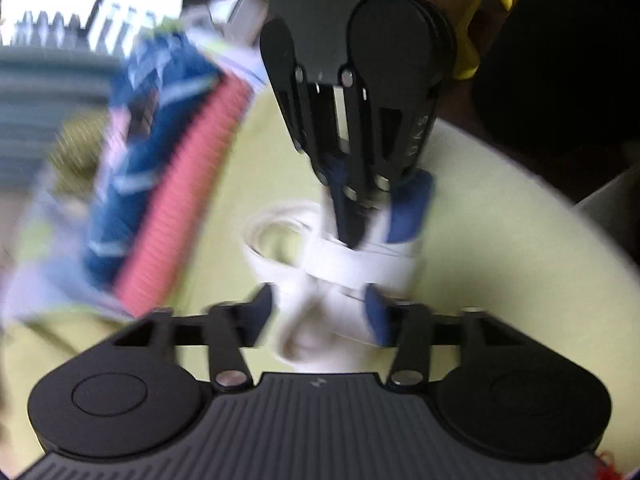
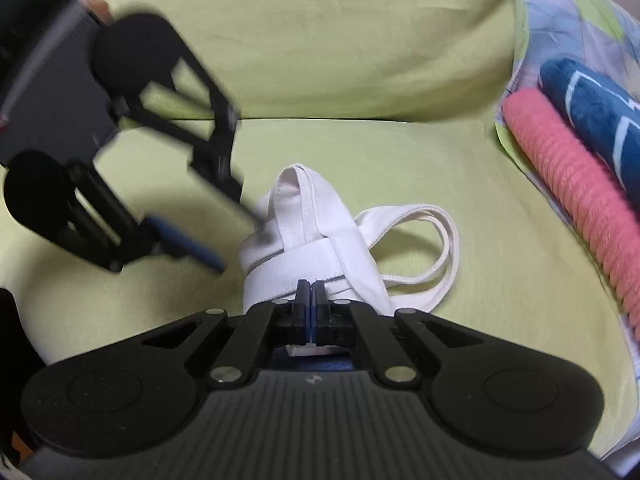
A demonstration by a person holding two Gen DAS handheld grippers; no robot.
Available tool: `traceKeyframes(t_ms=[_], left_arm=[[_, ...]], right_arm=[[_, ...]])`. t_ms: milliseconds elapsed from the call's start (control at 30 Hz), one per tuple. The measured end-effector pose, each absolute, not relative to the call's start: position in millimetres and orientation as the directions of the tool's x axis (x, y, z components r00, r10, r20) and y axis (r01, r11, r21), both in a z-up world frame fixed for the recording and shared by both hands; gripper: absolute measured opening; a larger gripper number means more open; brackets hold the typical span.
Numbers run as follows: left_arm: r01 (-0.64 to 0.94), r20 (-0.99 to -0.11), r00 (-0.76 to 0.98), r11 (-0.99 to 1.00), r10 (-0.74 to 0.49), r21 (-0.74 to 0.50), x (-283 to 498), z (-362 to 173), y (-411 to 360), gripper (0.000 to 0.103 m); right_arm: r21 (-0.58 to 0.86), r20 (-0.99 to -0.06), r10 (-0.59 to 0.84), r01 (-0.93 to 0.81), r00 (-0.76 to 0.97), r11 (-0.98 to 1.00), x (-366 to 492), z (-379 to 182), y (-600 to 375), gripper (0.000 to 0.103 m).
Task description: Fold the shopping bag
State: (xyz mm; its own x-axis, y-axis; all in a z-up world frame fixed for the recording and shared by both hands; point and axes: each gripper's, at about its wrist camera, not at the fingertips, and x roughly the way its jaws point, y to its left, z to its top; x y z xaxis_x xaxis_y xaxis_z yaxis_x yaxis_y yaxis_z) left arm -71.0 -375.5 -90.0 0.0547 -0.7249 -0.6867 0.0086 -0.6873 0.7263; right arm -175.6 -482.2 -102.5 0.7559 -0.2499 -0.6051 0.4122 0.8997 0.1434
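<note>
My right gripper (image 2: 309, 292) has its jaws pinched shut on the white shopping bag (image 2: 316, 240) – bundled, straps looping right, on the green cushion (image 2: 440, 152). Left gripper (image 2: 236, 236) stands open beside it, gripping nothing. Farther right lies a pink roll (image 2: 580, 204).

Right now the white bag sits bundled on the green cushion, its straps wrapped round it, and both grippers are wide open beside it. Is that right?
Not quite. Only the left gripper is open. The right gripper is shut, its jaws pressed together at the white bag, as the right wrist view shows. The rest holds: the bag is bundled on the green cushion with its straps wrapped round it.
</note>
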Motion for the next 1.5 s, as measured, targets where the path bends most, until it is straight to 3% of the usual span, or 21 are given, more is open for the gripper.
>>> traceKeyframes(t_ms=[100, 167, 300, 433, 467, 500, 533, 600, 933, 1000, 1133, 1367, 1500], left_arm=[[-0.157, -0.719, 0.123, -0.729, -0.684, 0.667, -67.2, -125.8, -371.5, 0.067], [-0.186, -0.697, 0.111, -0.704, -0.708, 0.686, -60.1, -141.6, -367.3, 0.069], [-0.092, -0.711, 0.113, -0.72, -0.694, 0.688, -58.2, -139.5, -376.7, 0.069], [-0.063, -0.756, 0.13, -0.766, -0.642, 0.639, -61.0, -133.5, -391.7, 0.071], [-0.058, -0.764, 0.128, -0.774, -0.633, 0.631, -61.9, -133.0, -394.9, 0.071], [-0.049, -0.771, 0.127, -0.78, -0.625, 0.624, -63.0, -132.1, -398.9, 0.071], [-0.04, -0.775, 0.125, -0.784, -0.619, 0.62, -64.0, -130.9, -401.7, 0.071], [-0.026, -0.783, 0.121, -0.791, -0.61, 0.612, -64.2, -129.6, -404.7, 0.071], [0.11, -0.84, 0.059, -0.833, -0.539, 0.542, -49.5, -120.4, -418.6, 0.071], [0.148, -0.854, 0.048, -0.842, -0.519, 0.52, -47.6, -117.9, -425.2, 0.072], [0.254, -0.87, -0.002, -0.842, -0.492, 0.476, -40.6, -112.0, -442.5, 0.073], [0.314, -0.903, -0.016, -0.86, -0.428, 0.402, -46.8, -98.1, -443.8, 0.071], [0.313, -0.901, -0.031, -0.86, -0.433, 0.403, -43.5, -97.0, -433.9, 0.071]], right_arm=[[0.133, -0.603, -0.255, 0.41, 0.756, 0.902, -179.8, -104.2, -481.4, 0.0], [0.121, -0.595, -0.268, 0.414, 0.758, 0.902, -183.1, -101.3, -482.2, 0.0], [0.087, -0.577, -0.303, 0.426, 0.758, 0.901, -182.8, -102.3, -477.3, 0.0], [-0.059, -0.551, -0.375, 0.414, 0.745, 0.909, -176.9, -104.5, -463.0, 0.003], [-0.108, -0.544, -0.405, 0.417, 0.735, 0.903, -175.9, -103.6, -457.3, 0.021], [-0.157, -0.535, -0.434, 0.419, 0.725, 0.894, -174.9, -102.8, -451.5, 0.076], [-0.188, -0.528, -0.448, 0.415, 0.722, 0.89, -176.1, -102.9, -446.2, 0.096], [-0.234, -0.516, -0.462, 0.401, 0.721, 0.886, -180.0, -103.9, -436.0, 0.085], [-0.636, -0.476, -0.624, 0.247, 0.619, 0.731, -157.5, -147.2, -395.1, 0.085], [-0.656, -0.481, -0.636, 0.233, 0.604, 0.718, -147.9, -151.5, -401.8, 0.068], [-0.564, -0.526, -0.569, 0.242, 0.632, 0.79, -143.0, -148.5, -422.9, 0.06], [-0.057, -0.652, -0.23, 0.256, 0.722, 0.965, -161.8, -115.4, -500.9, 0.059], [0.268, -0.633, 0.027, 0.187, 0.774, 0.945, -175.9, -111.1, -529.3, 0.059]])
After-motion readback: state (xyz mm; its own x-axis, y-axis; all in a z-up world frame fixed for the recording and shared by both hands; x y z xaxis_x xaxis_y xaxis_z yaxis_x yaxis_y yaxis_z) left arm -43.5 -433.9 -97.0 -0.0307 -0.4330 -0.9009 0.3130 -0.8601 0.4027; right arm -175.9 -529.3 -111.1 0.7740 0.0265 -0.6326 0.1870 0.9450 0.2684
